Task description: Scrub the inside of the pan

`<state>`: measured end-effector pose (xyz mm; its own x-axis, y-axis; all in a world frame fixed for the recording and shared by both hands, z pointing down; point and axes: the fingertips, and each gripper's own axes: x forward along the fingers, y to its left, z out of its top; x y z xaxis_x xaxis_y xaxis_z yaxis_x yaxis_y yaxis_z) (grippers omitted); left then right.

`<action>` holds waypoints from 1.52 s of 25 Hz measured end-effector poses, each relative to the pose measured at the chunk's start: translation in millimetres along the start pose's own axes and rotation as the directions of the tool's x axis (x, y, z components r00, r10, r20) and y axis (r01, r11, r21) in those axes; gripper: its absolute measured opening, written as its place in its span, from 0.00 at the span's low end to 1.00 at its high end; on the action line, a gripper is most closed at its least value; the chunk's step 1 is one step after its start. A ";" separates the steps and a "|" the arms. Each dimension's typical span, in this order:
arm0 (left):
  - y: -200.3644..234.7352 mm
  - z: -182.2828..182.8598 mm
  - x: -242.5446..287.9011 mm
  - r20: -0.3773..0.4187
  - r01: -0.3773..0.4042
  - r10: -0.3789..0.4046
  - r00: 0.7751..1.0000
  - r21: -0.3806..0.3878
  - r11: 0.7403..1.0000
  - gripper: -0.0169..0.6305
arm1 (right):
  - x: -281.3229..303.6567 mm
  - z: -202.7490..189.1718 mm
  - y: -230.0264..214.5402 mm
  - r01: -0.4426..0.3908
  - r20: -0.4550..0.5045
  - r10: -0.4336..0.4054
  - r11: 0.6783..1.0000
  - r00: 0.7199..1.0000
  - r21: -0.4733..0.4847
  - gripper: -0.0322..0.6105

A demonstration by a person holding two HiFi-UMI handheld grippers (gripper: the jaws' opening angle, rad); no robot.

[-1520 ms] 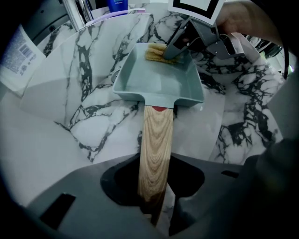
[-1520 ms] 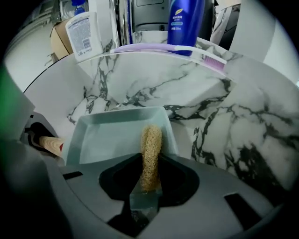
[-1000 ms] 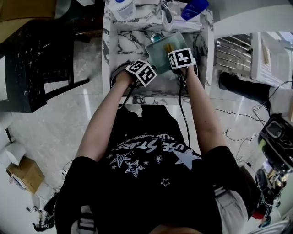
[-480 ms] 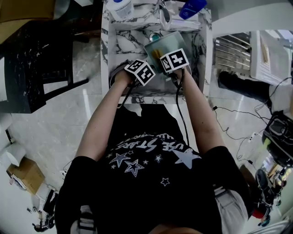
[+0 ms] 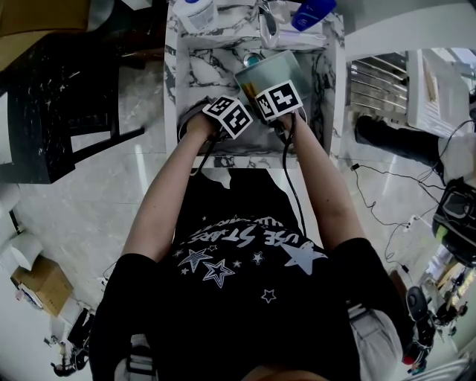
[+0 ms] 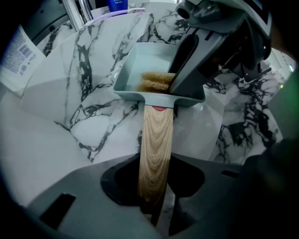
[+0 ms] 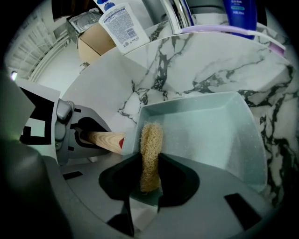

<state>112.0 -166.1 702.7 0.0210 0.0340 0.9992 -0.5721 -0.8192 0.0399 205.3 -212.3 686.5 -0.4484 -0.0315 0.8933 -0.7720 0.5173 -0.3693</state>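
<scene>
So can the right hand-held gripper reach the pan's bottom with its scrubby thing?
Probably yes. The right hand-held gripper holds the scrubber inside the open pan, and nothing covers it. The left hand-held gripper grips its handle.

Marble sink (image 5: 195,71), white with black veining, at 12 o'clock in the head view. On its back ledge: white bottle (image 5: 199,13) at 11 o'clock, tap (image 5: 269,21) at 12, blue bottle (image 5: 314,12) at 1. Pan (image 5: 279,71) within the basin; contact with the marble not discernible.
</scene>
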 end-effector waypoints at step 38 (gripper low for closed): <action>0.1 -2.5 1.5 -0.014 -0.004 0.004 1.000 0.001 1.000 0.24 | -54.4 -13.7 -116.0 0.510 -0.047 -0.508 0.854 0.860 0.099 0.21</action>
<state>110.0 -164.8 704.2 0.0077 0.0389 0.9992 -0.5713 -0.8199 0.0363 325.4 -258.9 684.3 0.0283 -0.2495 0.9680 -0.9329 0.3413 0.1152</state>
